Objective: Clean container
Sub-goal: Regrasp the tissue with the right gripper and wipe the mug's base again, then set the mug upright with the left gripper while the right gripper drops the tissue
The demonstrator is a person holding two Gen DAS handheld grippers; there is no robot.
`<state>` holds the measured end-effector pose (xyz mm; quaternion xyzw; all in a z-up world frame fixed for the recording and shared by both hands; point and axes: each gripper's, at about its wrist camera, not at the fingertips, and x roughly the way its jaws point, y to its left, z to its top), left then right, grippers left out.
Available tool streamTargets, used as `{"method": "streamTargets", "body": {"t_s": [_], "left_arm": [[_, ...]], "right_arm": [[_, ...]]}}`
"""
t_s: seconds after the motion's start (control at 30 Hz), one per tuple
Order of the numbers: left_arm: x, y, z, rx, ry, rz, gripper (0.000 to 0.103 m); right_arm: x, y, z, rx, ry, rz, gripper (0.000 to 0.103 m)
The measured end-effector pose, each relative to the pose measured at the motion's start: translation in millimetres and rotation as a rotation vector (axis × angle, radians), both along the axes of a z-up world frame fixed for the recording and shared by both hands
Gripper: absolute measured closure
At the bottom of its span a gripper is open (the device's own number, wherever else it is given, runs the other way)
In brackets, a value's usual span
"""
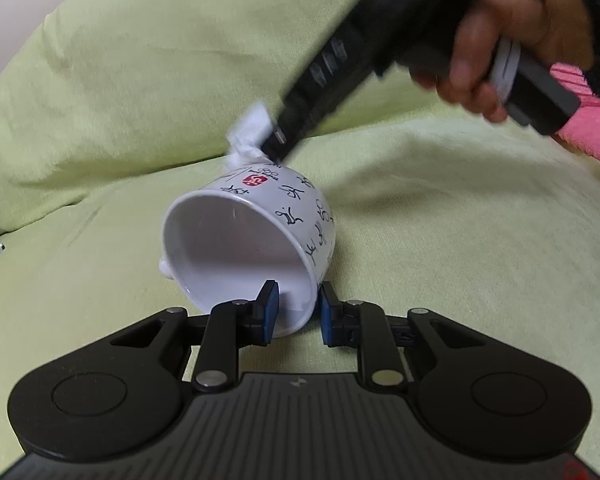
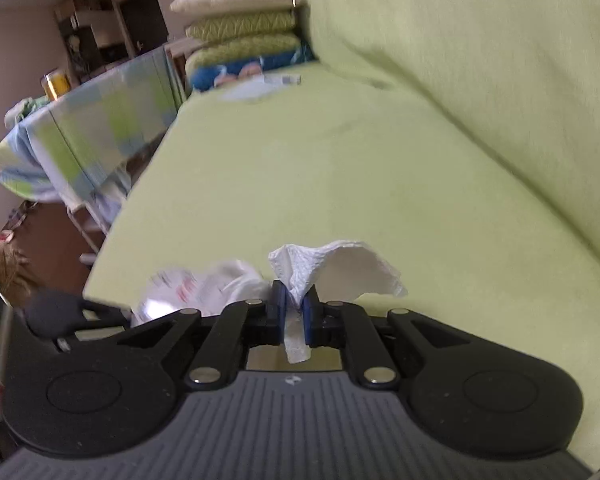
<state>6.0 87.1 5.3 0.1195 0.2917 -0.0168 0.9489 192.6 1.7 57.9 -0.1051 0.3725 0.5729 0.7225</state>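
A white cup [image 1: 256, 240] with black figure drawings and a red logo is tipped on its side, its mouth facing the left wrist camera. My left gripper [image 1: 298, 310] is shut on the cup's lower rim, one blue pad inside and one outside. In the left wrist view my right gripper [image 1: 274, 140] comes down from the upper right in a person's hand [image 1: 496, 56], pressing a white paper tissue [image 1: 248, 136] against the cup's upper outside wall. The right wrist view shows my right gripper [image 2: 294, 308] shut on the tissue [image 2: 332, 272]; the cup [image 2: 204, 288] is a blurred white shape at the lower left.
Everything sits over a light green sofa seat [image 1: 440, 240] with a green back cushion [image 1: 160, 80]. A pink sleeve [image 1: 588, 128] is at the right. In the right wrist view, stacked pillows [image 2: 240, 28] lie at the sofa's far end and a table with a patterned cloth [image 2: 96, 128] stands to the left.
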Motion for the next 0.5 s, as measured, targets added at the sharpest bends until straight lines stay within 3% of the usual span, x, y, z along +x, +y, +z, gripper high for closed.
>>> {"method": "streamTargets", "body": {"t_s": [0.17,0.23,0.5], "left_arm": [[5,1,-1,-0.009,0.002,0.002,0.079],[7,1,-1,-0.012,0.004,0.003,0.079],[15,3,-1,-0.019,0.010,0.009,0.079]], "right_arm": [[17,-33,-36,0.136,0.220,0.006,0.095],[22,-41,-45,0.154,0.256,0.013,0.095],[-16,-37,-23,-0.077,0.011,0.192,0.096]]}}
